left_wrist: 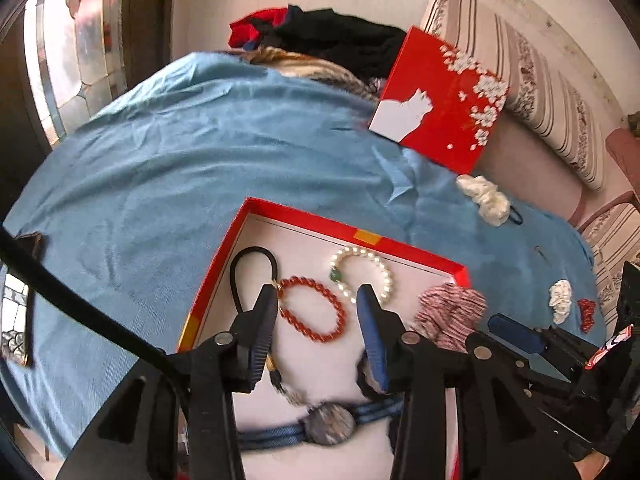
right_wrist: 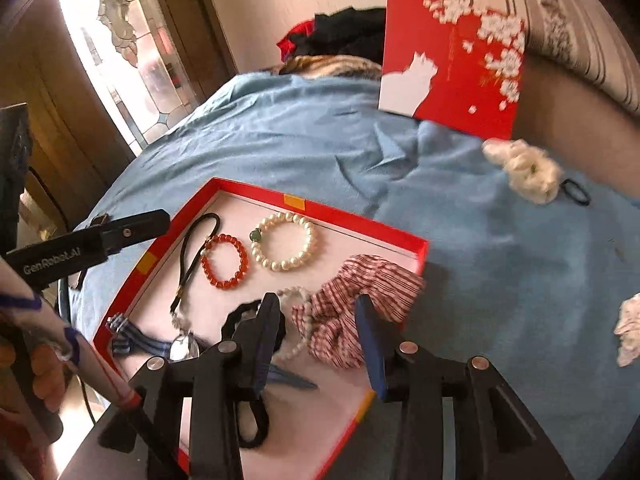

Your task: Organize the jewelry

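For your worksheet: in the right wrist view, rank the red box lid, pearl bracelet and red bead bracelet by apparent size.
1. red box lid
2. pearl bracelet
3. red bead bracelet
The lid lies farthest away yet looks largest.

Black plastic tongs (left_wrist: 318,300) with silver screws, blue ribbed pads (left_wrist: 370,320), a black cable (left_wrist: 80,312), and "GenRobot.AI" lettering.

A red-walled, white-floored box (right_wrist: 224,186) held a red bead bracelet (right_wrist: 225,261), a white pearl bracelet (right_wrist: 286,242) and a red-and-white striped scrunchie (right_wrist: 356,308) on a blue cloth (right_wrist: 500,280).
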`<act>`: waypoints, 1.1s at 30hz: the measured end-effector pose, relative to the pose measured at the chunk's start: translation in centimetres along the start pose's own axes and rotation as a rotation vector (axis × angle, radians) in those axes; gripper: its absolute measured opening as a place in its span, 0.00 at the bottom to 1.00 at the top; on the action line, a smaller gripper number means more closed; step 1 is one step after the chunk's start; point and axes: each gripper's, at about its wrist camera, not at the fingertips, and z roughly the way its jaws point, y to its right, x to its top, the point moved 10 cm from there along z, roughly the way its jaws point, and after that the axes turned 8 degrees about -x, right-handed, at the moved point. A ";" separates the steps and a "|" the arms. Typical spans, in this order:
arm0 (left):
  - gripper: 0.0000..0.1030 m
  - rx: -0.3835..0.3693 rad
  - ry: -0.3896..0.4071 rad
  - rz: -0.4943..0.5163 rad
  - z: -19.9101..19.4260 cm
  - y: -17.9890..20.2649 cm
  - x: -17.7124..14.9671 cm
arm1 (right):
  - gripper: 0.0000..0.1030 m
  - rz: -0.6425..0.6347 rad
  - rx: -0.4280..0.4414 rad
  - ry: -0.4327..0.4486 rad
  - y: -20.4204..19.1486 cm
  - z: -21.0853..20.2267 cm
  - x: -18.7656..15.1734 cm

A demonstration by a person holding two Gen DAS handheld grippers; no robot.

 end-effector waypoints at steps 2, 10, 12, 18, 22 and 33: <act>0.39 -0.003 0.013 0.007 -1.4 1.1 -0.8 | 0.41 -0.008 -0.014 0.015 0.8 -1.3 -0.7; 0.54 -0.092 0.015 0.047 -4.4 8.7 -6.3 | 0.45 0.084 -0.101 0.002 9.1 -5.8 -7.6; 0.54 -0.123 -0.011 0.066 -4.0 11.1 -8.2 | 0.45 0.119 -0.133 -0.014 11.9 -6.5 -9.5; 0.56 -0.156 -0.099 0.119 -1.4 16.6 -13.4 | 0.45 0.291 -0.260 -0.059 22.8 -8.3 -15.5; 0.56 -0.175 -0.156 0.125 0.3 19.2 -16.4 | 0.45 0.367 -0.333 -0.063 28.8 -9.2 -17.0; 0.56 -0.166 -0.209 0.145 3.0 21.7 -19.2 | 0.46 0.515 -0.397 0.011 39.5 -6.0 -10.1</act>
